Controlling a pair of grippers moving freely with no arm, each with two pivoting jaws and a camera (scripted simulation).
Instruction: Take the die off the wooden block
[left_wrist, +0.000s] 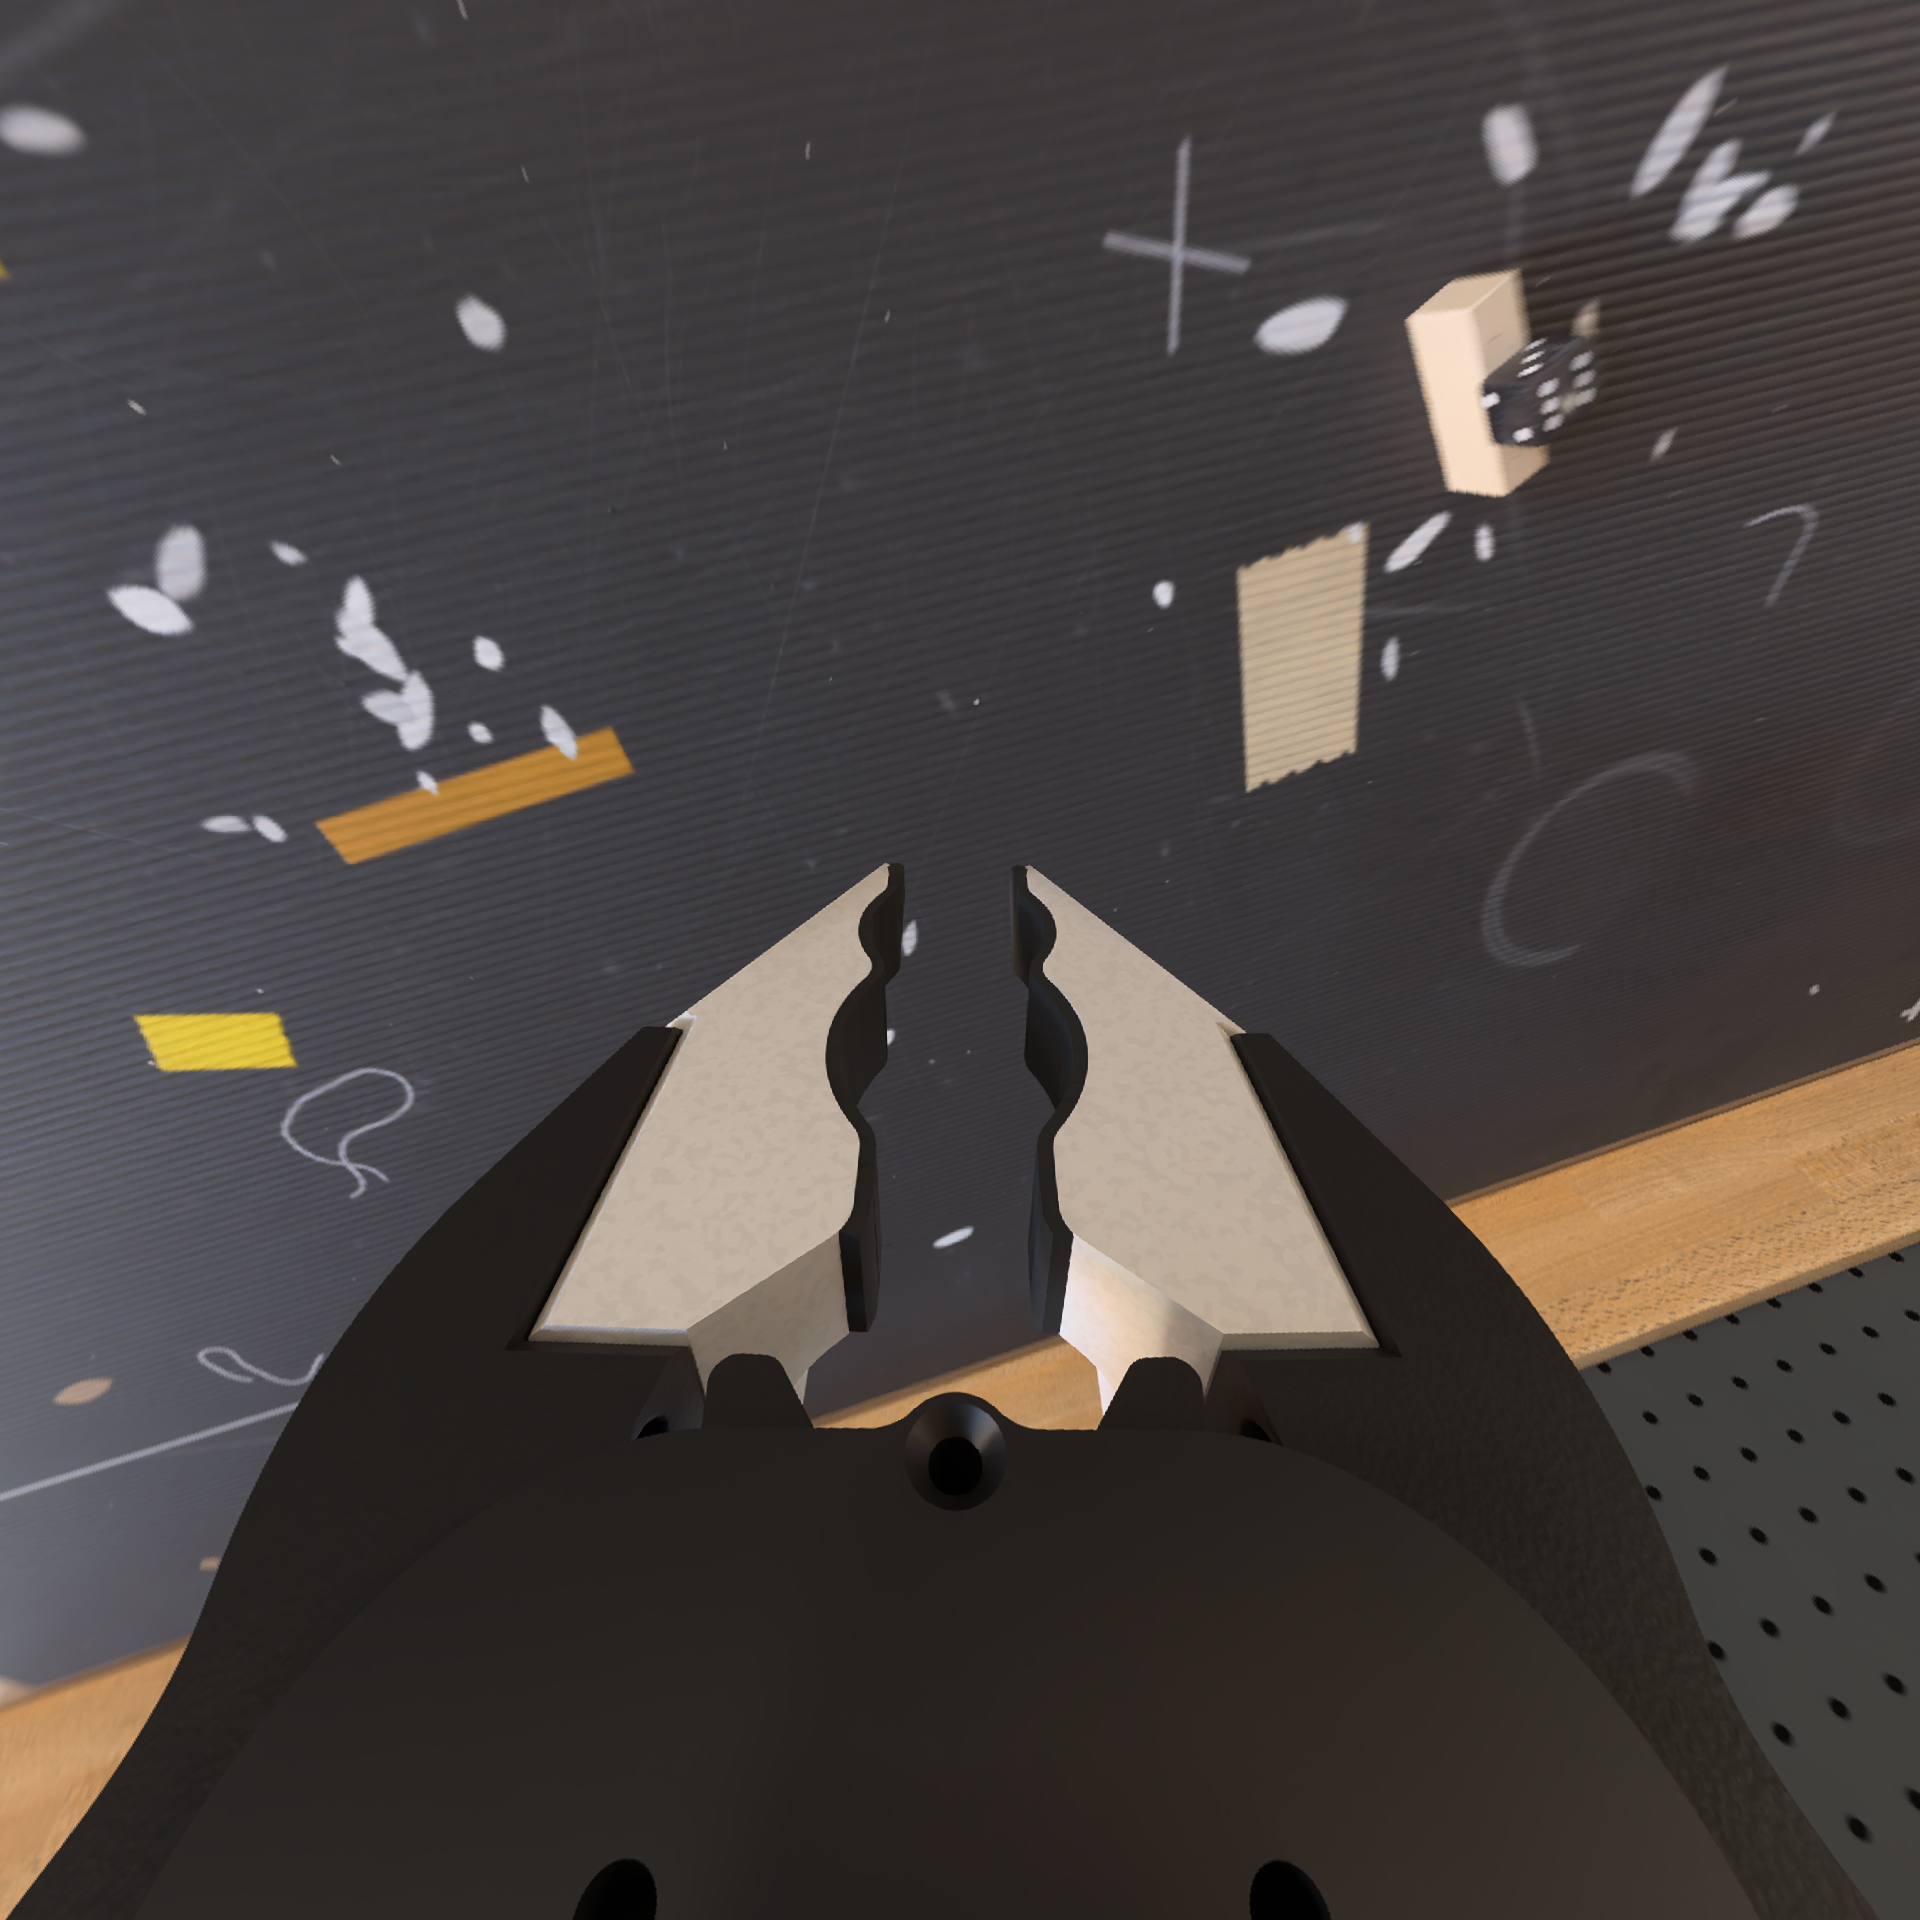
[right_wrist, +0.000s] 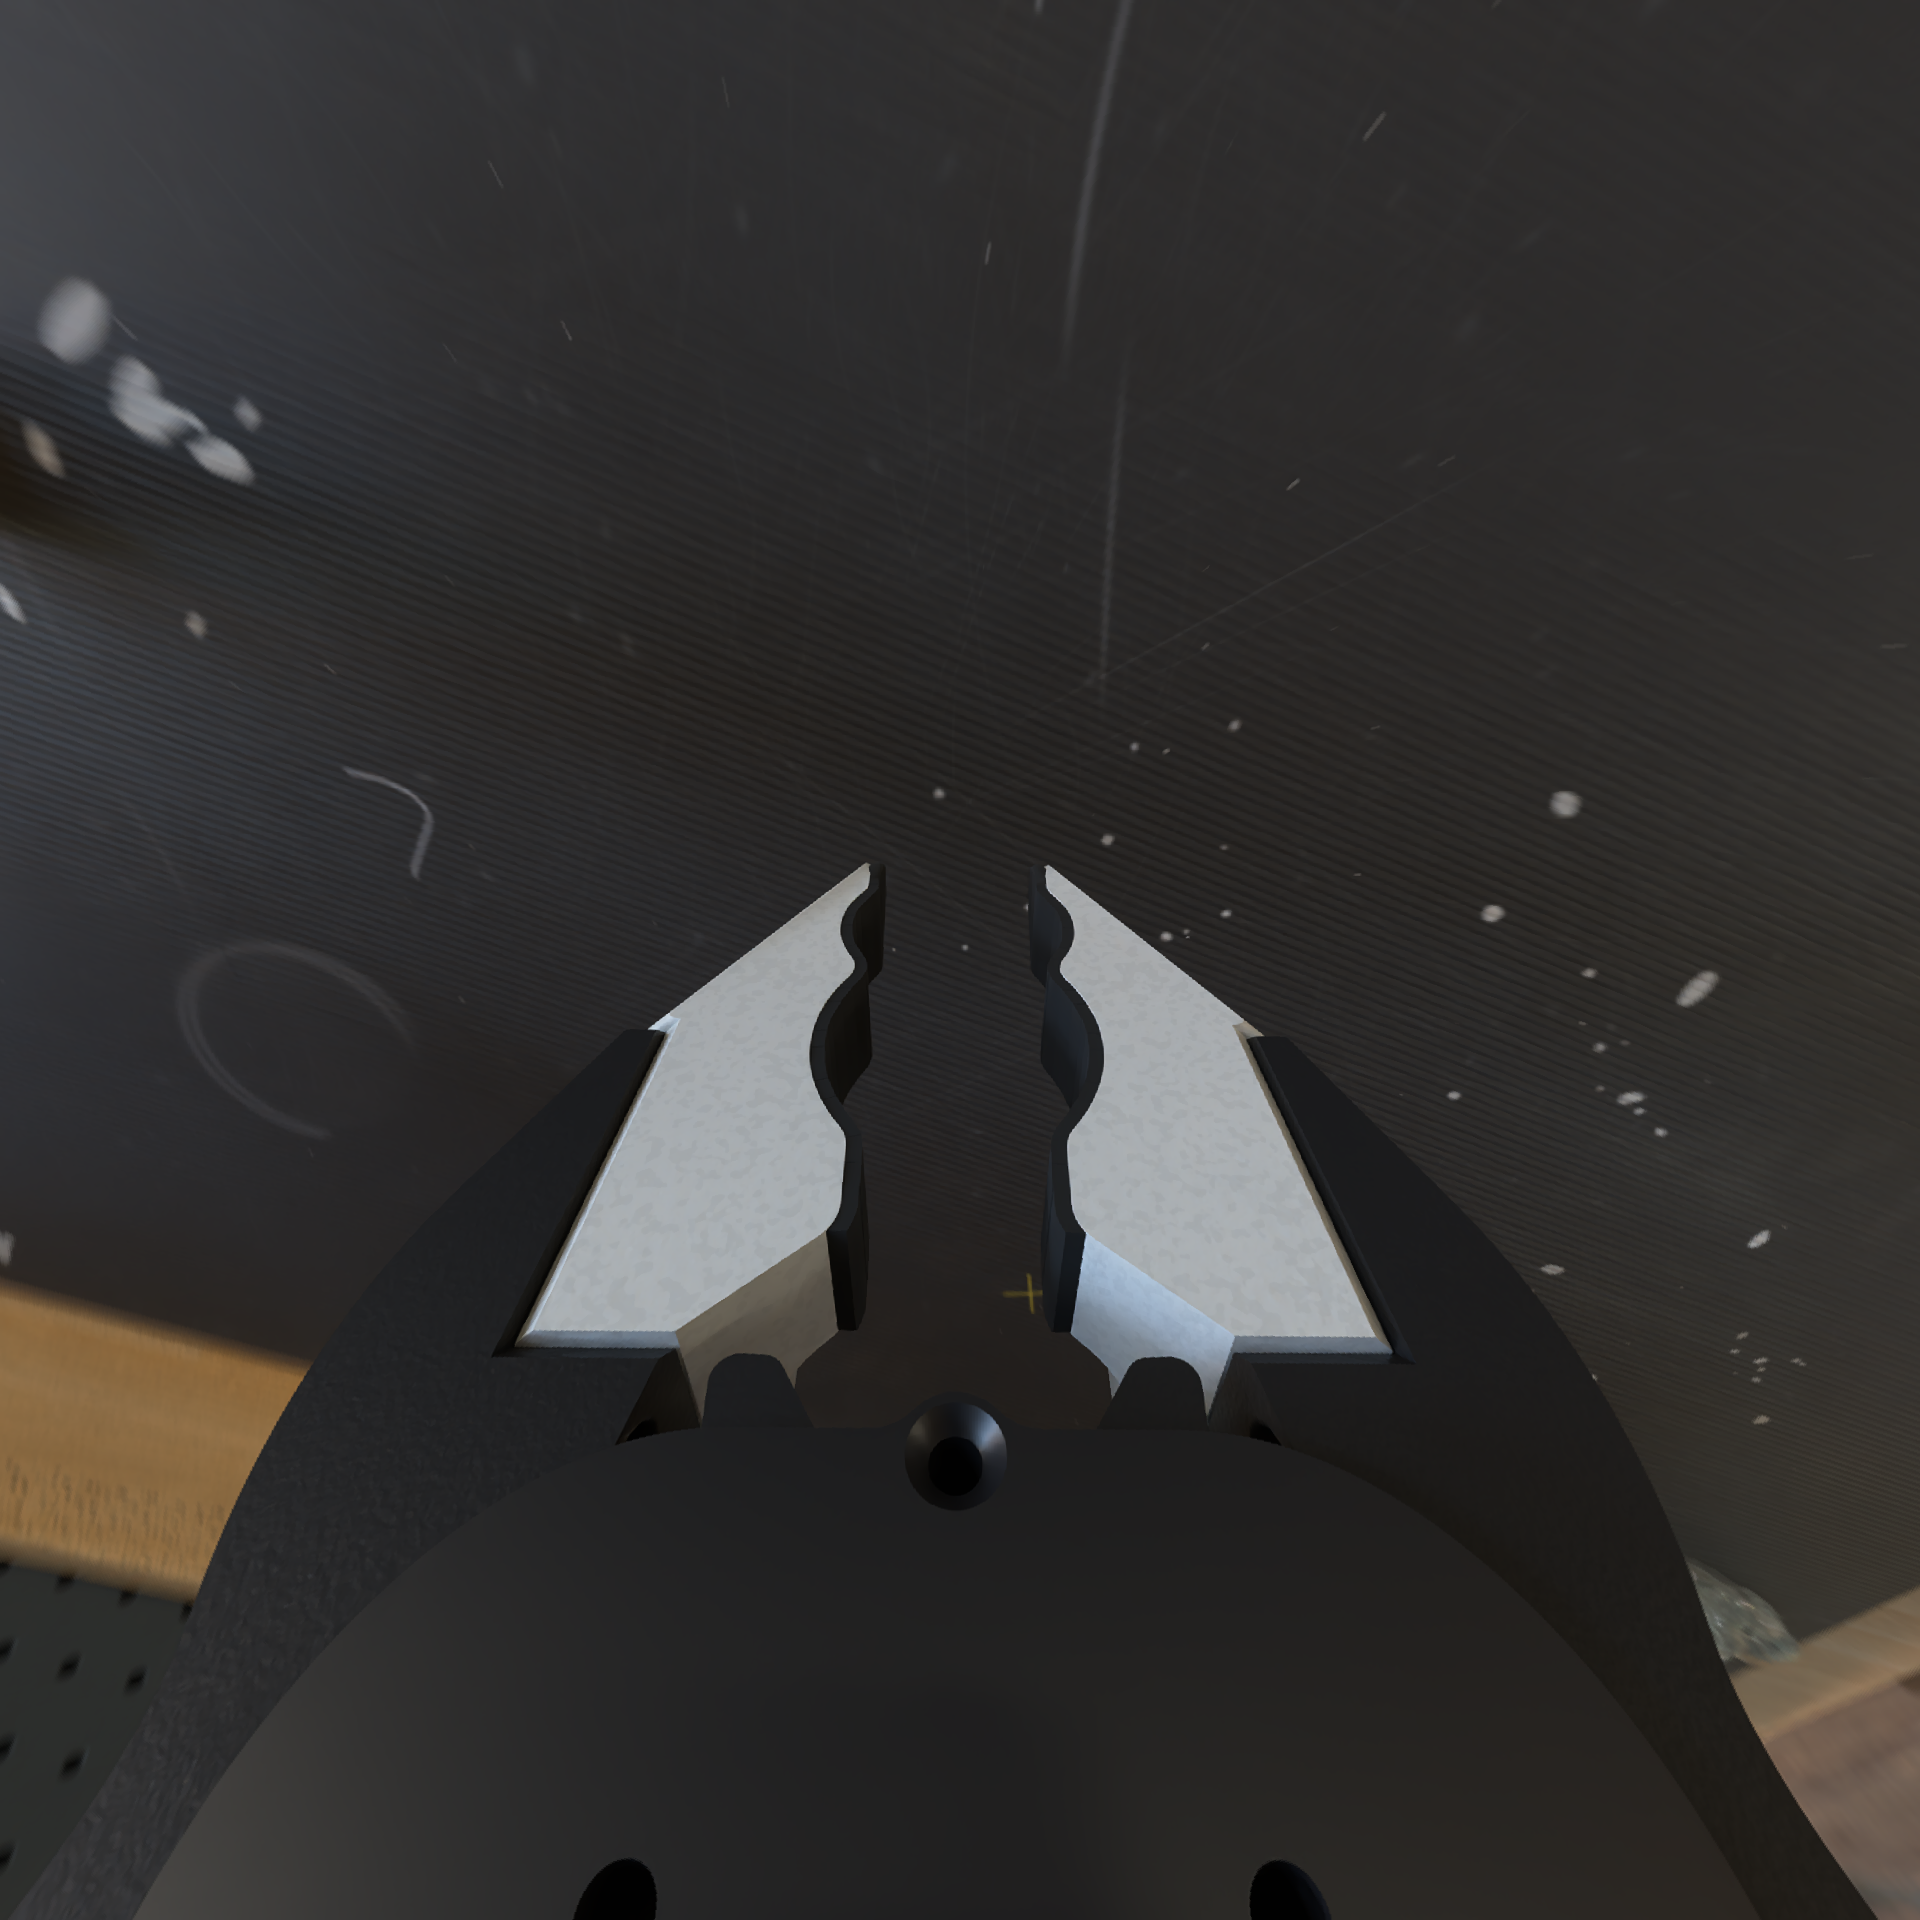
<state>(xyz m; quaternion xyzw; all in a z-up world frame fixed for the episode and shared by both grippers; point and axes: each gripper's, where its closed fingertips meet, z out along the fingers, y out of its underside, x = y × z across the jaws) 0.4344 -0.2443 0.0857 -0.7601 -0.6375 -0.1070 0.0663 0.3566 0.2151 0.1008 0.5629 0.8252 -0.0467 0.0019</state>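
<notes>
In the left wrist view a pale wooden block (left_wrist: 1460, 384) lies on the dark ribbed mat at the upper right. A black die (left_wrist: 1542, 393) with white pips sits on its top face. My left gripper (left_wrist: 958, 883) is open and empty, well short of the block and to its left. In the right wrist view my right gripper (right_wrist: 956, 883) is open and empty over the dark mat. Neither the block nor the die shows in that view.
The mat (left_wrist: 727, 416) bears chalk marks, white flecks, a beige tape strip (left_wrist: 1301, 657), an orange strip (left_wrist: 473, 795) and a yellow strip (left_wrist: 213, 1041). A wooden table edge (left_wrist: 1621, 1226) borders the mat, with black perforated board (left_wrist: 1766, 1558) beyond. The wooden edge also shows in the right wrist view (right_wrist: 114, 1423).
</notes>
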